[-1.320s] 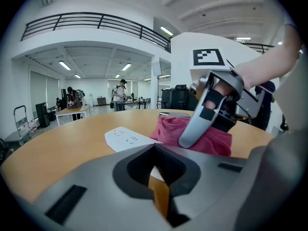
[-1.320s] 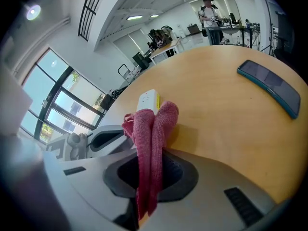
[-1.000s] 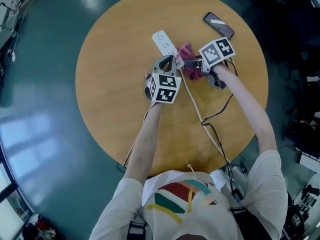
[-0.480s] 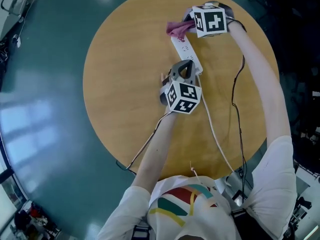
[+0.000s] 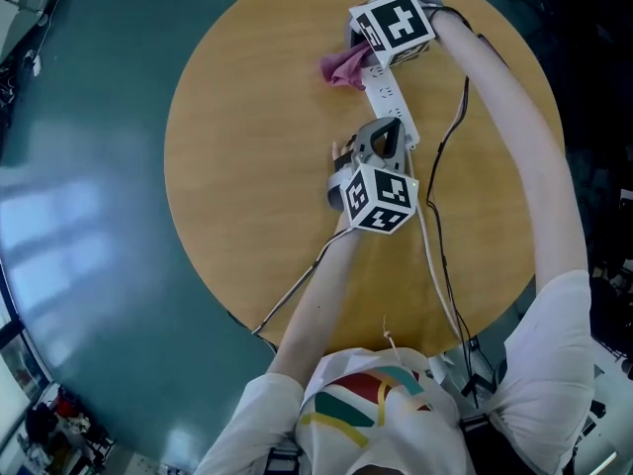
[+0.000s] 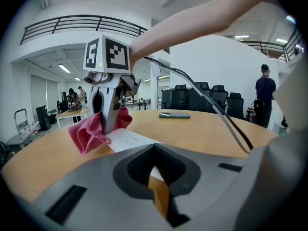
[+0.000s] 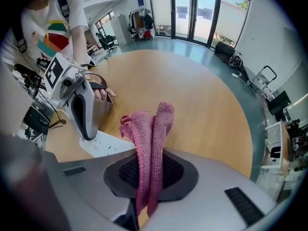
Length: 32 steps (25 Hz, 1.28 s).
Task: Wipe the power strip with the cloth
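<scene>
The white power strip [image 5: 391, 102] lies on the round wooden table [image 5: 247, 166], running away from me. My left gripper [image 5: 385, 135] is shut, its tips down at the strip's near end [image 6: 127, 139]. My right gripper [image 5: 362, 51] is at the far end, shut on the pink cloth [image 5: 342, 65]. The cloth [image 7: 151, 134] hangs from its jaws [image 7: 147, 179] and bunches against the strip's far left edge. In the left gripper view the right gripper [image 6: 109, 110] stands upright on the strip with the cloth [image 6: 91, 133] around it.
A dark phone [image 6: 174, 115] lies flat on the table beyond the strip. The strip's white cable [image 5: 435, 265] runs back over the near table edge, beside a black cable [image 5: 447, 156] along my right arm. Office chairs and people are far behind.
The right gripper has carried the cloth along the strip, from beside the left gripper to the far end. The left gripper has stayed at the near end.
</scene>
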Each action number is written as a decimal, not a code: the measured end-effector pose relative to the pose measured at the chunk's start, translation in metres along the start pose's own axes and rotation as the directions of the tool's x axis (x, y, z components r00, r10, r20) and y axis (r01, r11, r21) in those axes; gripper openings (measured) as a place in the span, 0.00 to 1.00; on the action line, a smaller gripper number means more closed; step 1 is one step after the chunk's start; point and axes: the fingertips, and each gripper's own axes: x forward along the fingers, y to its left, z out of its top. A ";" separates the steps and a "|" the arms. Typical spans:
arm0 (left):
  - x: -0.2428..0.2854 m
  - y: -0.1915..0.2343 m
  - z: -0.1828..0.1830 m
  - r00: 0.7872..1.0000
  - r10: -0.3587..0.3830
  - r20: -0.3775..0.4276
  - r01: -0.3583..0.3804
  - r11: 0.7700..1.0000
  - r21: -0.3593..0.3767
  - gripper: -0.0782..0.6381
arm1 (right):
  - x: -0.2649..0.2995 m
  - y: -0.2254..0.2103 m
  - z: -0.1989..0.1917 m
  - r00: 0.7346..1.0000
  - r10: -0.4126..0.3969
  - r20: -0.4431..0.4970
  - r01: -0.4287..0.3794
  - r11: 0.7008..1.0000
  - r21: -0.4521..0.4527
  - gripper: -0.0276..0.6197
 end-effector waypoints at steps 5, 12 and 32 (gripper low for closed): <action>0.004 0.000 -0.001 1.000 -0.003 -0.001 0.003 1.000 0.000 0.15 | -0.003 0.001 -0.026 1.000 -0.009 -0.005 0.010 0.997 0.072 0.10; 0.002 -0.001 0.000 1.000 -0.004 -0.001 0.004 1.000 0.003 0.15 | -0.006 0.014 -0.064 0.998 -0.044 -0.047 0.053 0.977 0.206 0.10; -0.119 0.105 -0.010 0.976 0.196 0.100 -0.169 0.958 -0.234 0.15 | -0.025 0.009 0.024 0.850 -0.515 0.107 -0.113 0.021 0.993 0.10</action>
